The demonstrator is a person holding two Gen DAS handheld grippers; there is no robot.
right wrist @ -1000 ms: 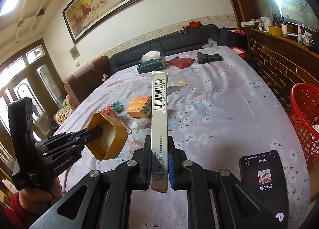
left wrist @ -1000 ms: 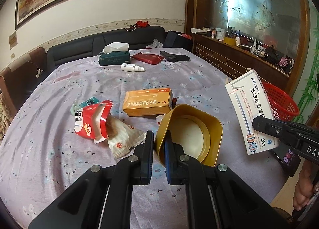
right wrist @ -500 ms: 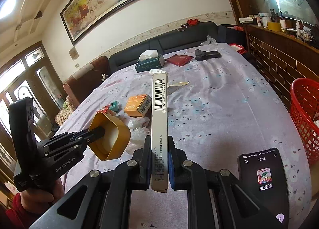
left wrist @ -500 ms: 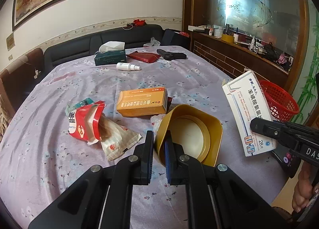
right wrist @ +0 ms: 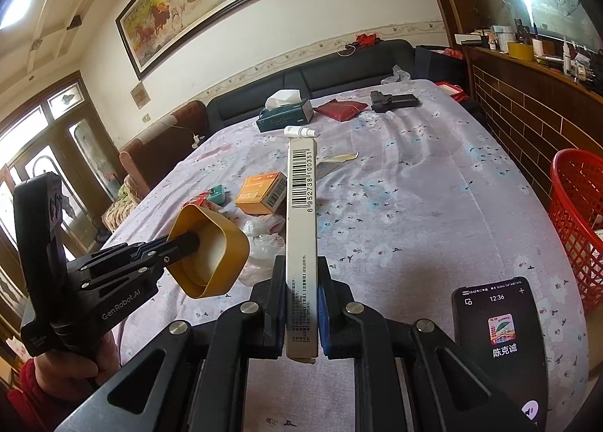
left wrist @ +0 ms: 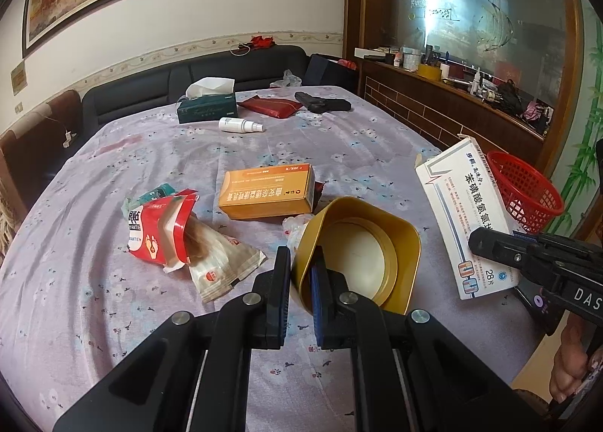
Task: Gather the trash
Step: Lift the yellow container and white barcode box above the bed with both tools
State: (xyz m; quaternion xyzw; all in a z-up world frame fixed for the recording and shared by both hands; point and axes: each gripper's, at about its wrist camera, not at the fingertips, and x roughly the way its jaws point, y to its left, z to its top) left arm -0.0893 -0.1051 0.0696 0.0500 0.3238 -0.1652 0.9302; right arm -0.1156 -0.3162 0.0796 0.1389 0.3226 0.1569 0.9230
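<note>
the small print on the white box (right wrist: 301,228) is too fine to read in the right wrist view. the red basket (right wrist: 576,221) is cut off by the right edge there. the orange box (left wrist: 269,191) hides a dark red scrap behind it. the yellow tin (left wrist: 358,251) covers part of the crumpled plastic (left wrist: 296,226). the phone (right wrist: 499,341) runs off the near edge.

Cream wall (right wrist: 301,36) with framed horse painting (right wrist: 196,6). Dark sofa (left wrist: 150,93) behind table in lilac floral cloth (left wrist: 339,153). Brick-faced wooden counter (right wrist: 527,108) under etched mirror (left wrist: 490,10). Daylit glazed doors (right wrist: 45,153) far left.
</note>
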